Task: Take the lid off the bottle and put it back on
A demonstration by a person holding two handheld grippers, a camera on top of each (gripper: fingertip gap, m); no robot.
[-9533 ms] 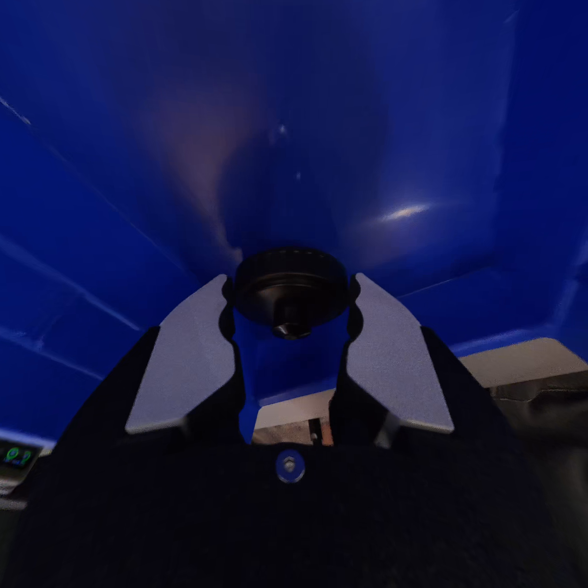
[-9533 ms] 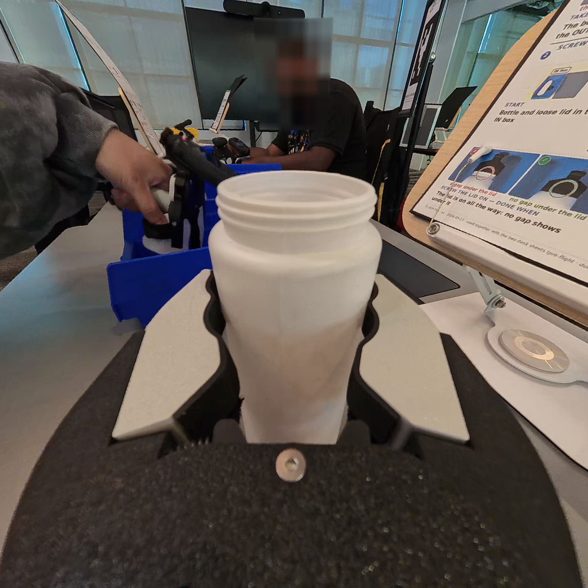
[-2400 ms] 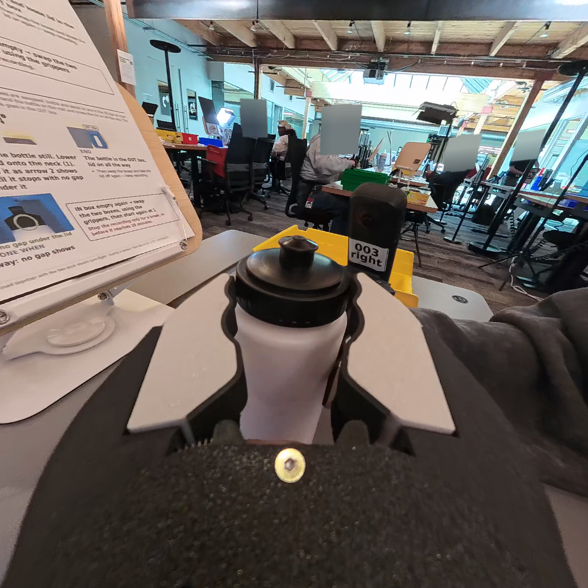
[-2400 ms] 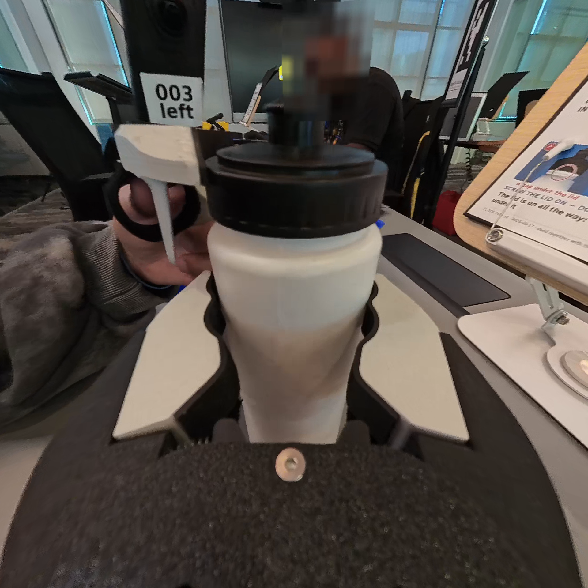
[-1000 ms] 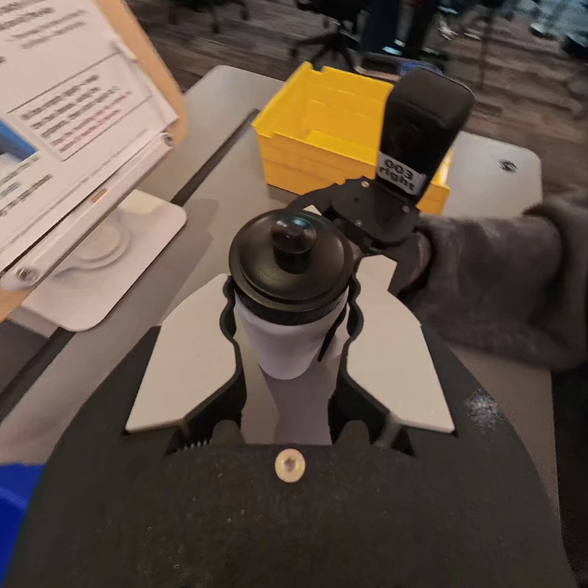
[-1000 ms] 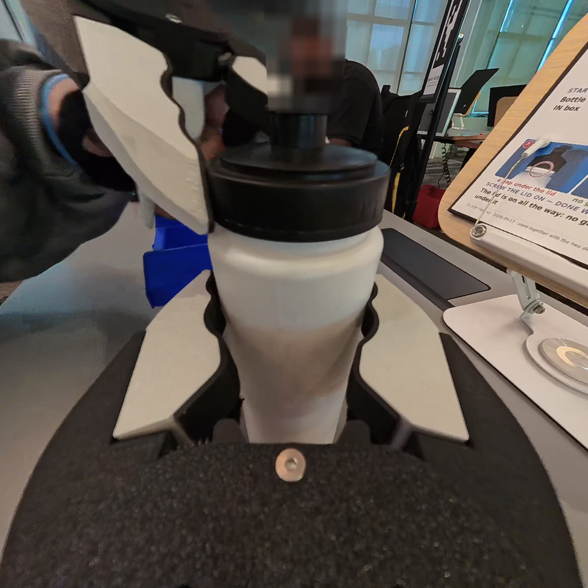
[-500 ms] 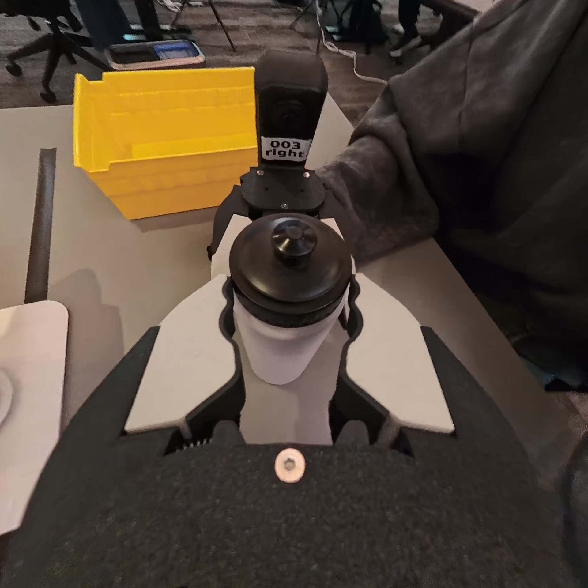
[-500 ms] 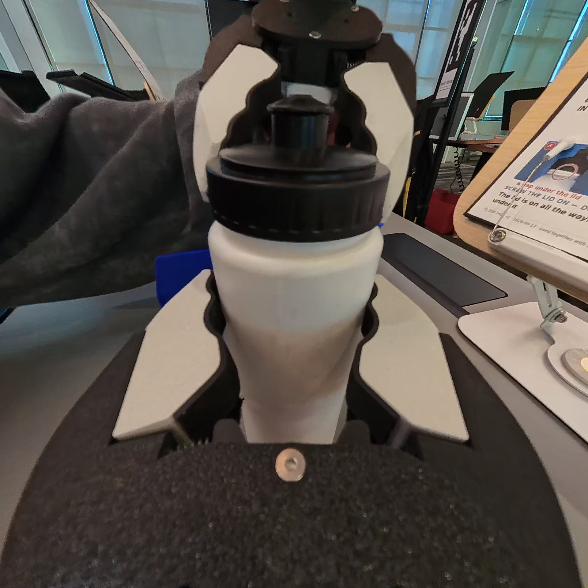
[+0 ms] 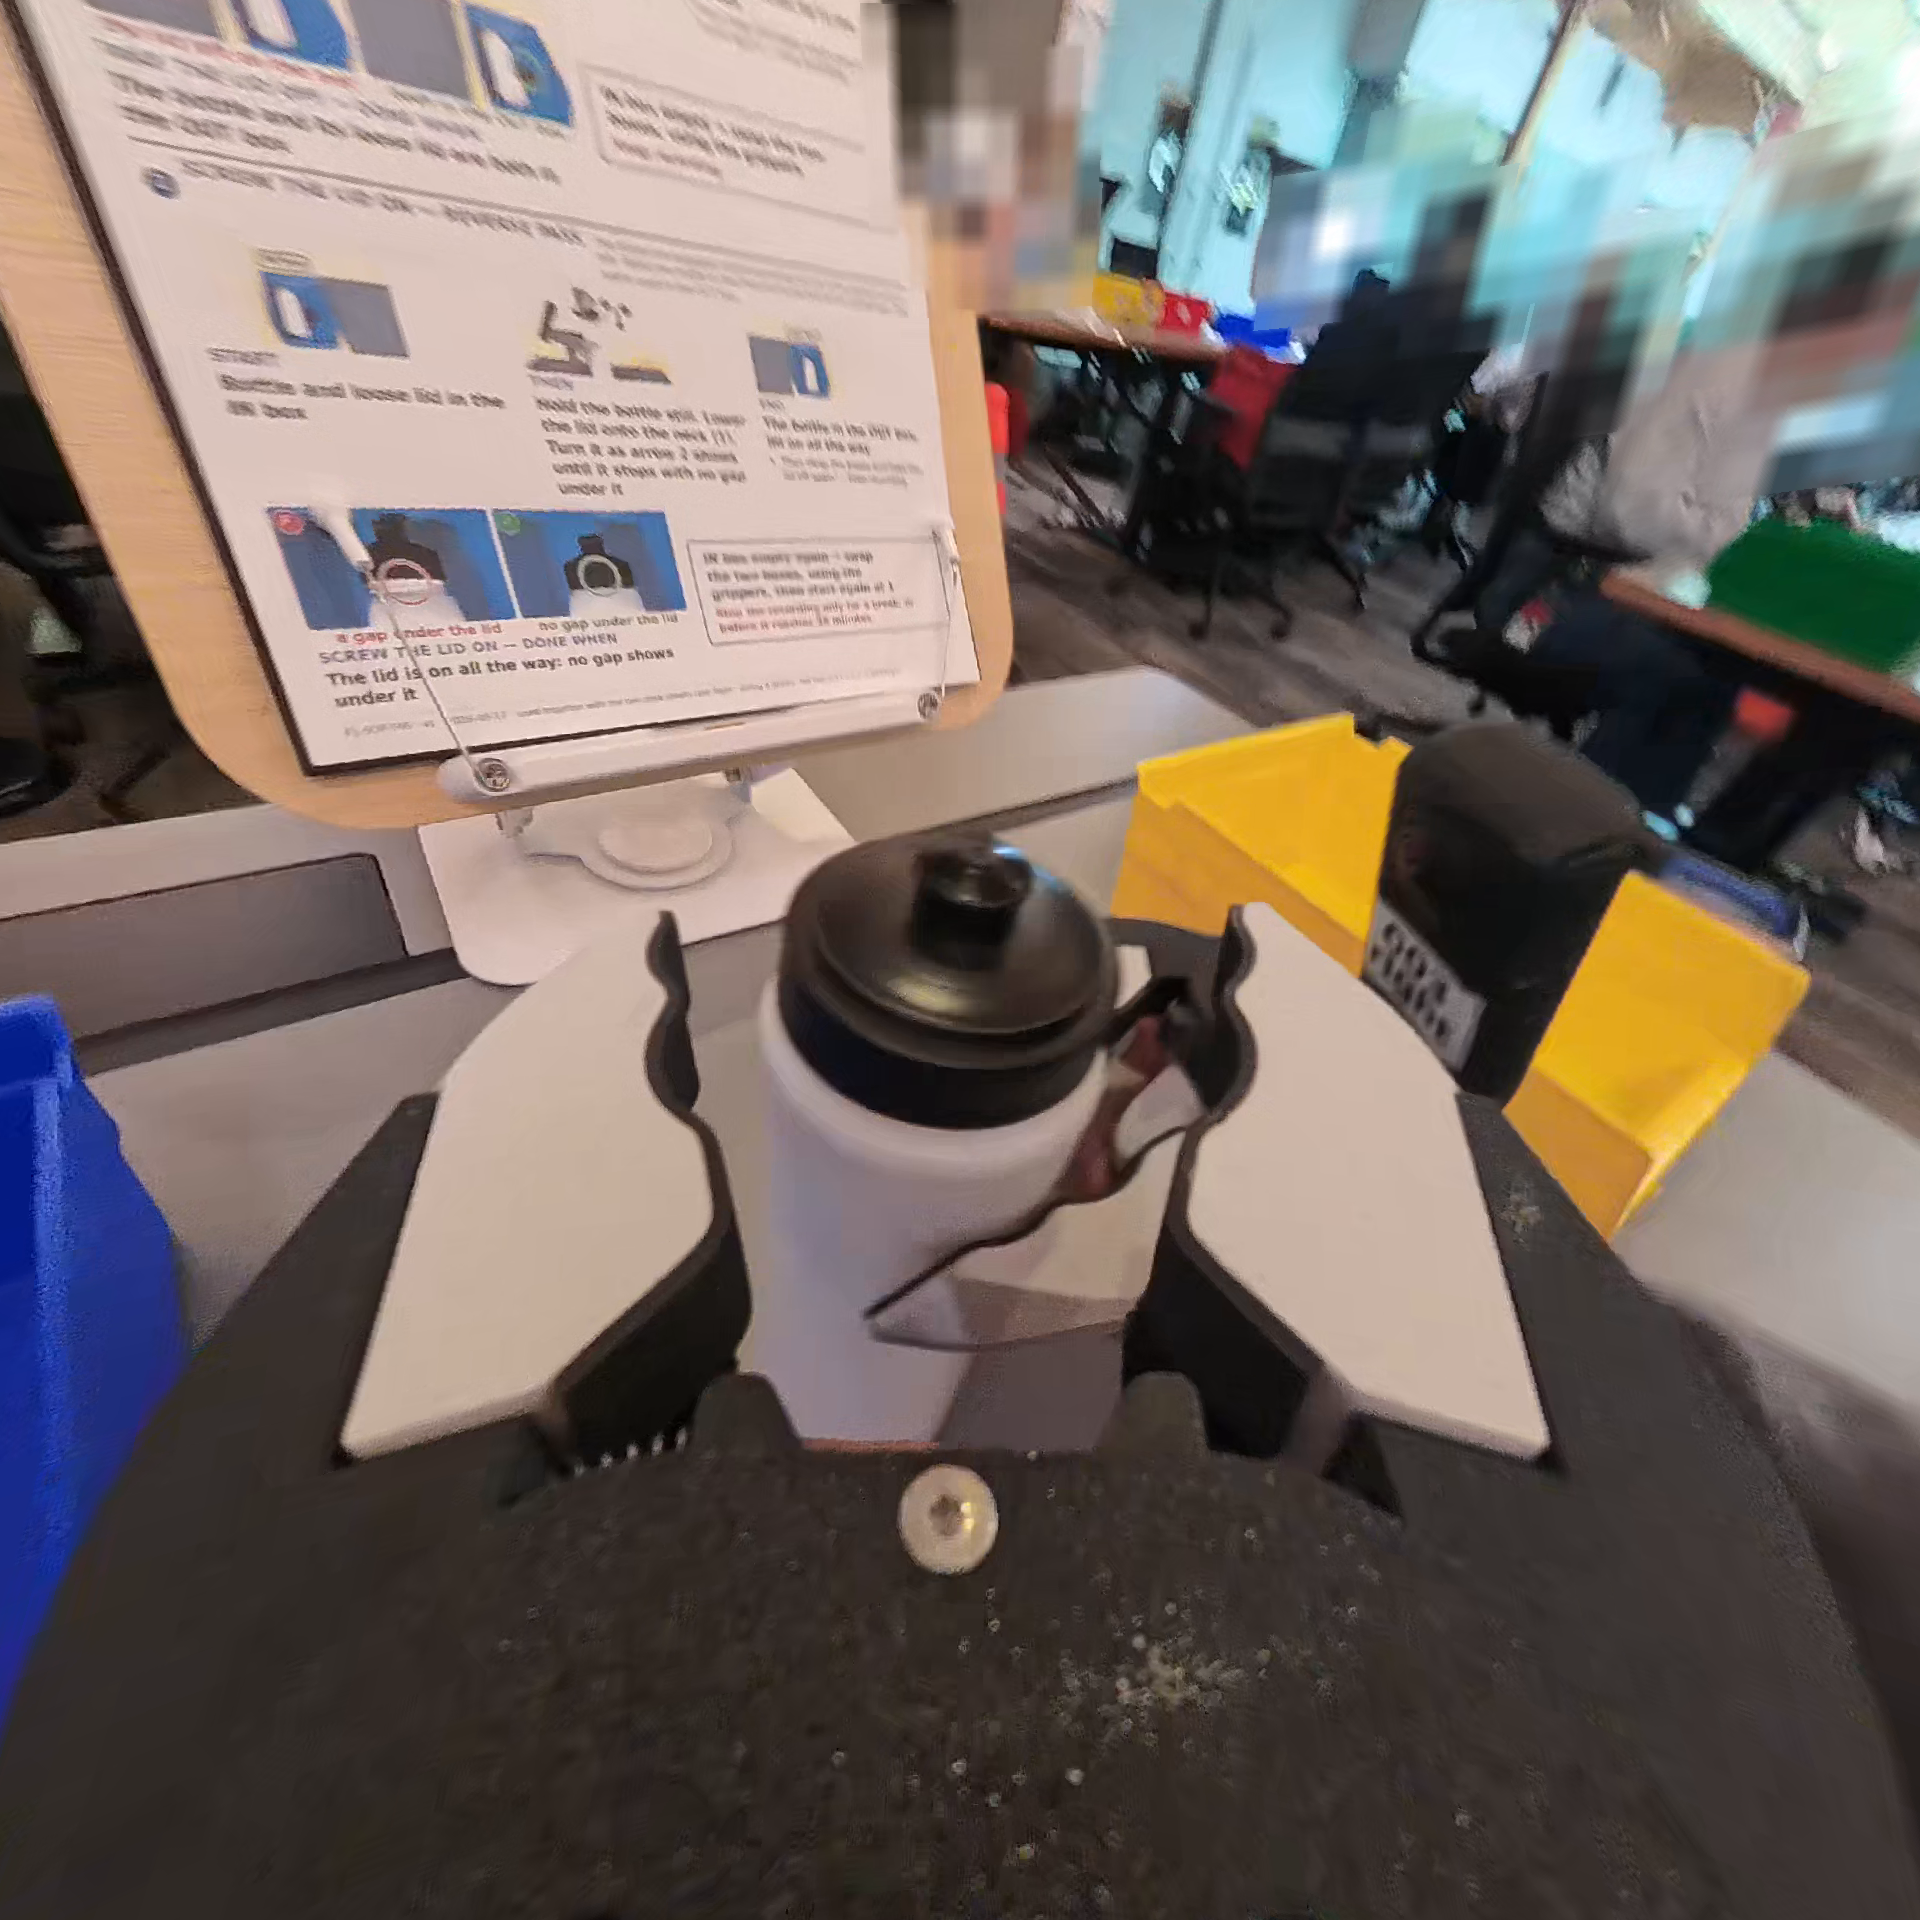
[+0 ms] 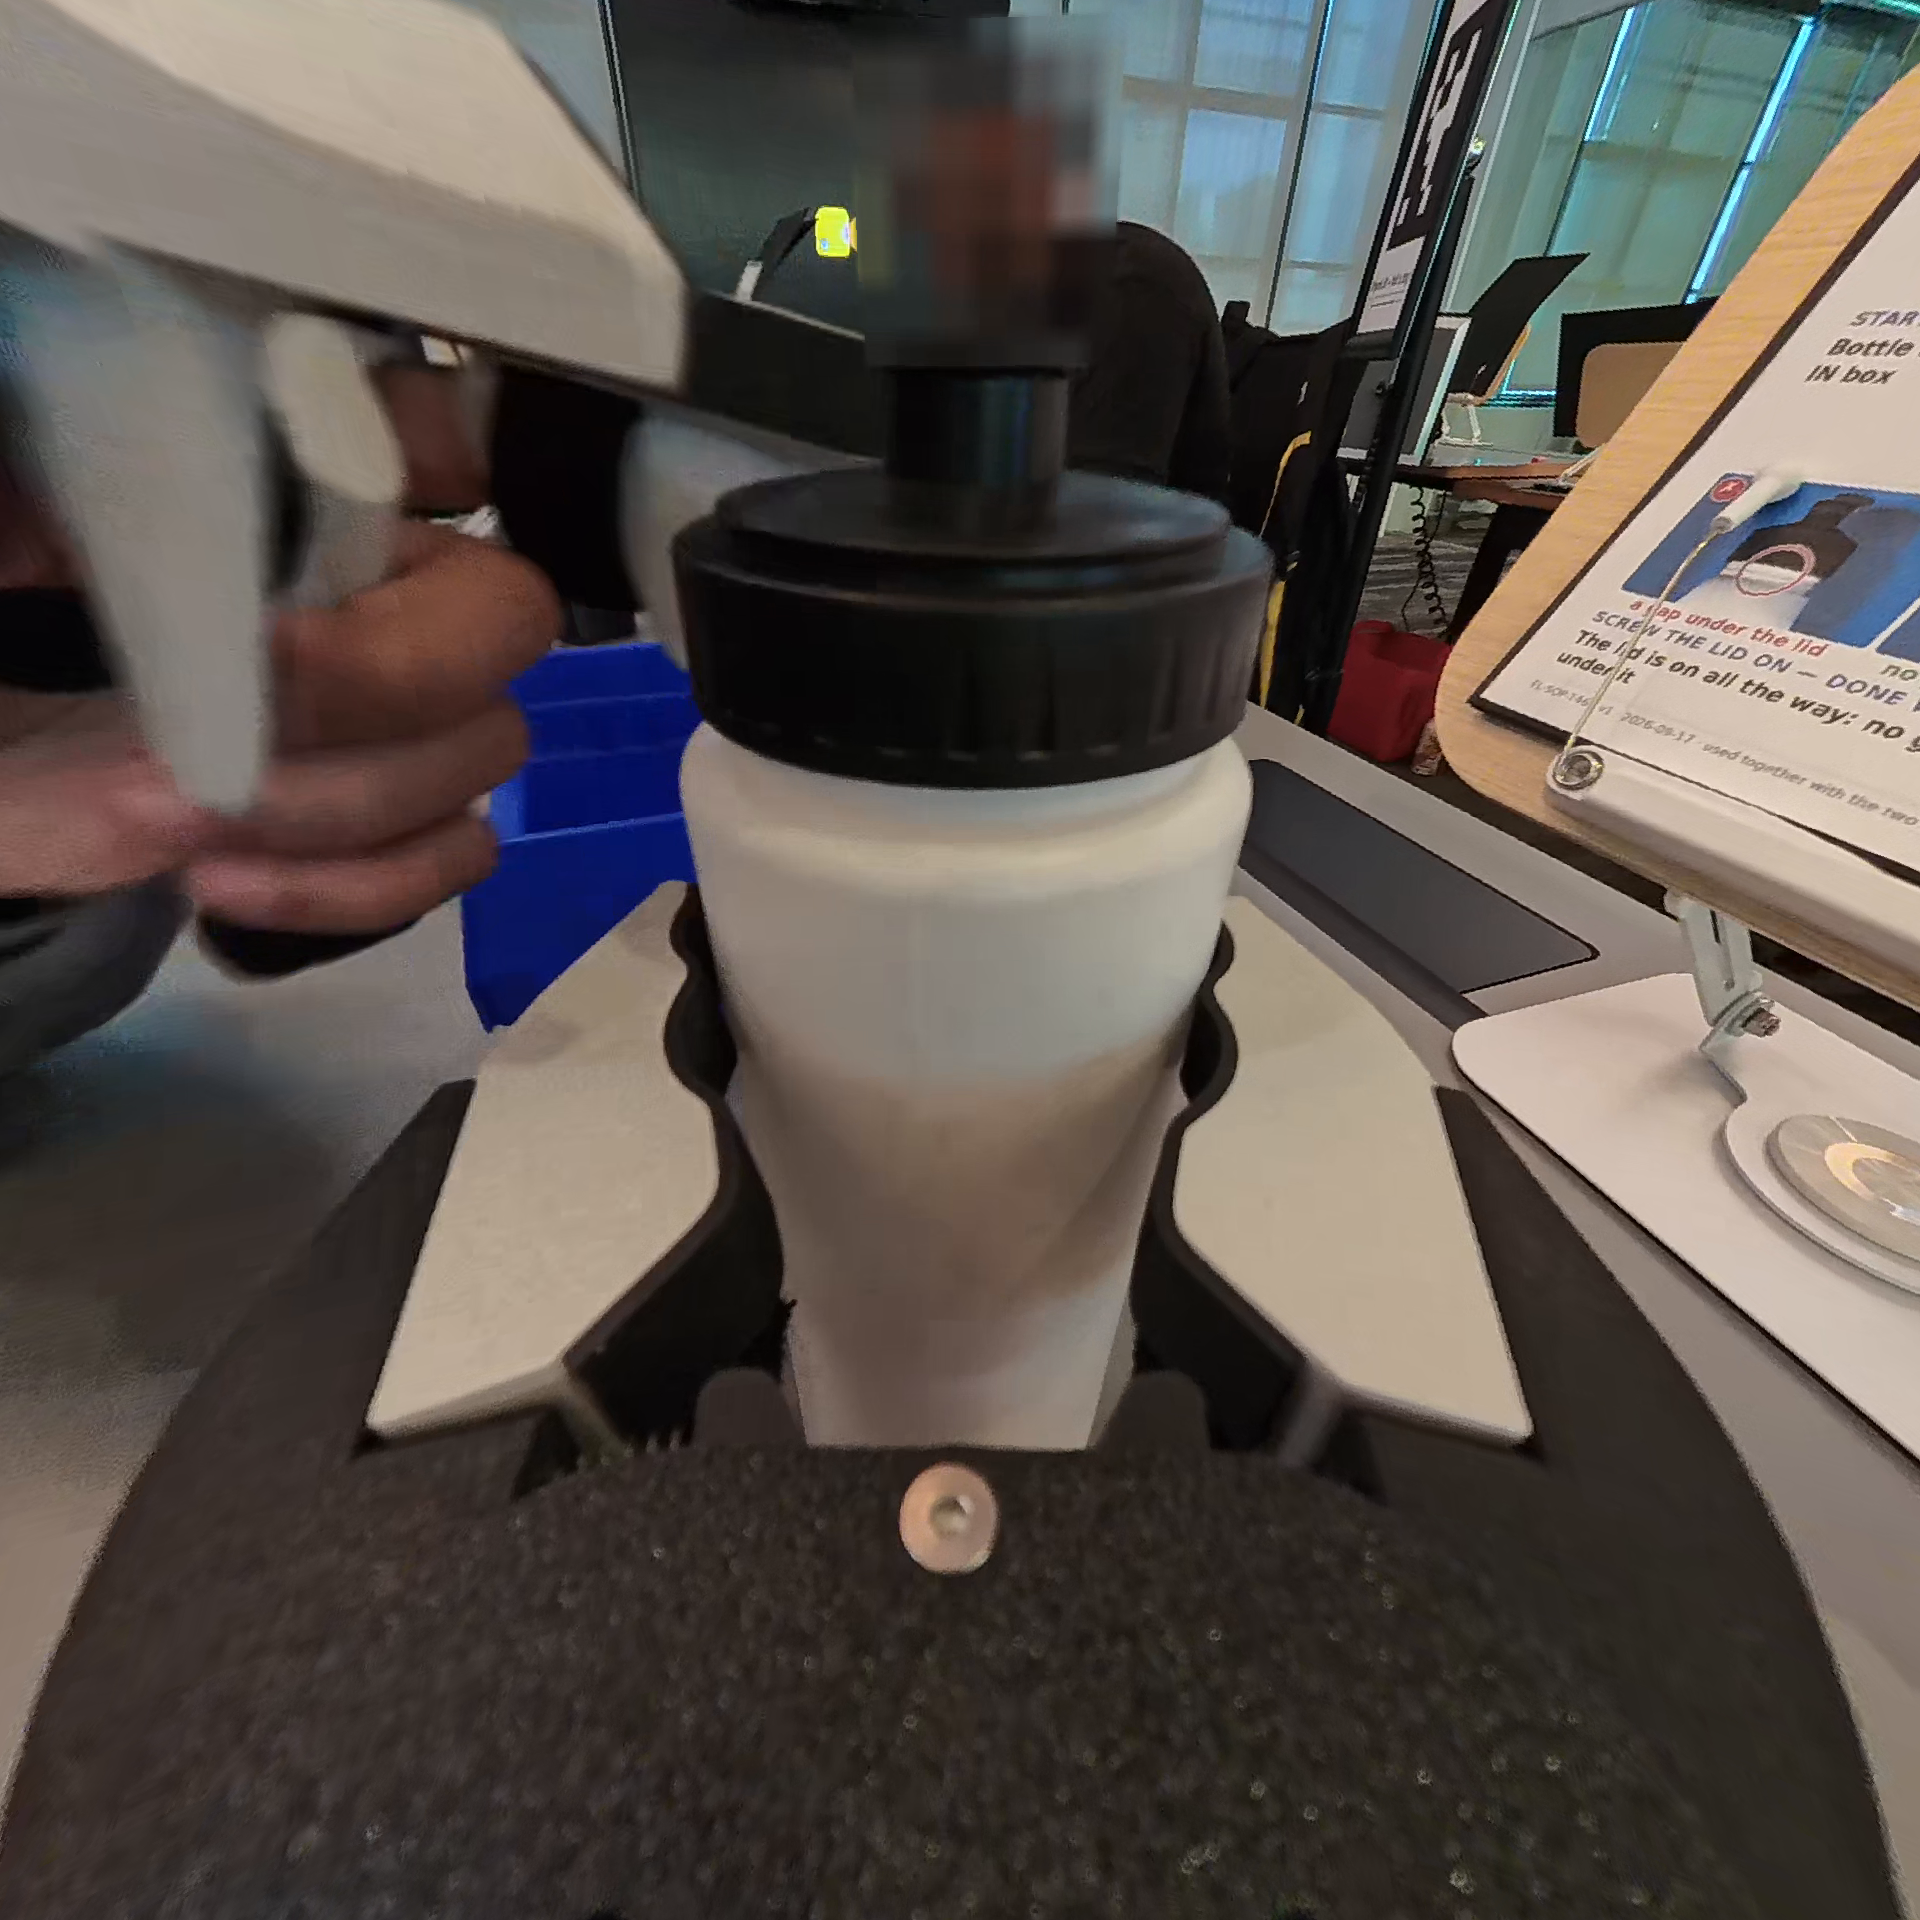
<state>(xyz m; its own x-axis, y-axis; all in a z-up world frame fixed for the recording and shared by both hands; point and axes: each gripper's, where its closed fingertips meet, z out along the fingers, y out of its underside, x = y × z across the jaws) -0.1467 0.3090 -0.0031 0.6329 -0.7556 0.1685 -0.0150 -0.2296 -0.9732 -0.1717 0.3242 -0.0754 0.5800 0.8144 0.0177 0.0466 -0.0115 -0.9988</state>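
Bottle point(image 10: 966, 987) white, plain; lid point(image 10: 971, 644) black with fine ribbing round its edge. Both grippers: pale grey finger plates point(image 9: 540, 1174) on speckled black foam bodies. Left of the bottle, blue bin point(image 9: 62, 1299). Right of the bottle, yellow bin point(image 9: 1621, 1049), solid colour. Behind the bottle, light wood board point(image 9: 135, 499) carrying a white sheet point(image 9: 540, 343) with blue photo panels. Table point(image 9: 260, 1143) grey.

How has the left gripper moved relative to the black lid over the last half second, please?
Yes. The left gripper has let go of the lid: its fingers stand apart from it, having swung from behind it towards the blue bin side.
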